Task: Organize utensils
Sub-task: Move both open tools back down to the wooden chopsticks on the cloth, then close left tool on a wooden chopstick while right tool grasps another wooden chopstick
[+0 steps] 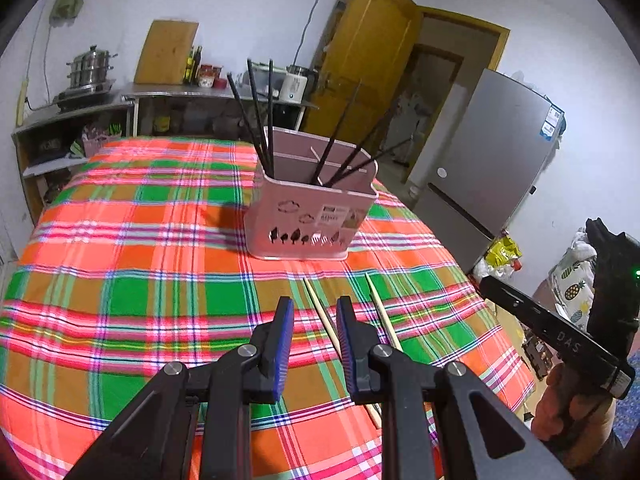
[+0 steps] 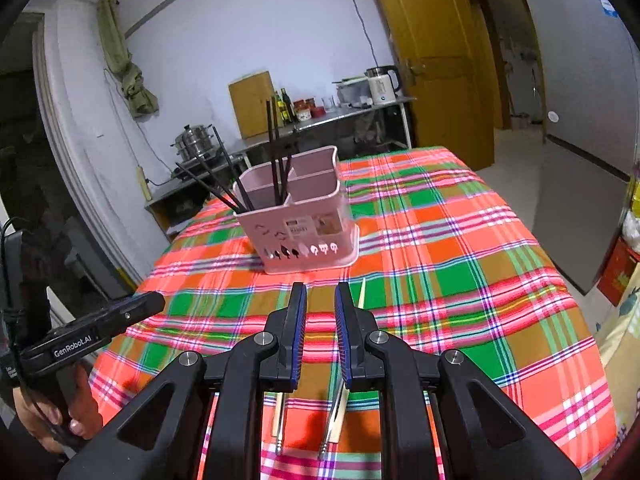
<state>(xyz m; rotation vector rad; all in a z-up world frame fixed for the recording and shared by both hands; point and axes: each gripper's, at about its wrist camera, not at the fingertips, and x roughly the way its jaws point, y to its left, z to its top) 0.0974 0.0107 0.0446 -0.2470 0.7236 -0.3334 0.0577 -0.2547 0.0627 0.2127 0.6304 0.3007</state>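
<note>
A pink utensil holder [image 1: 310, 204] stands on the plaid tablecloth, with several black chopsticks [image 1: 260, 112] leaning in its compartments; it also shows in the right wrist view [image 2: 298, 220]. Two pale wooden chopsticks [image 1: 322, 316] lie on the cloth in front of it. My left gripper [image 1: 314, 312] is open and empty, just above and to the left of them. My right gripper [image 2: 320, 294] is open and empty above the two chopsticks, whose near ends [image 2: 336, 420] show under its fingers and one tip [image 2: 362, 294] beyond them.
The table under the plaid cloth [image 1: 132, 264] drops off at the right edge. A grey fridge [image 1: 486, 168] and a yellow door [image 1: 368, 64] stand to the right. Steel shelves with a pot [image 1: 88, 66] and kettle [image 2: 382, 82] line the back wall.
</note>
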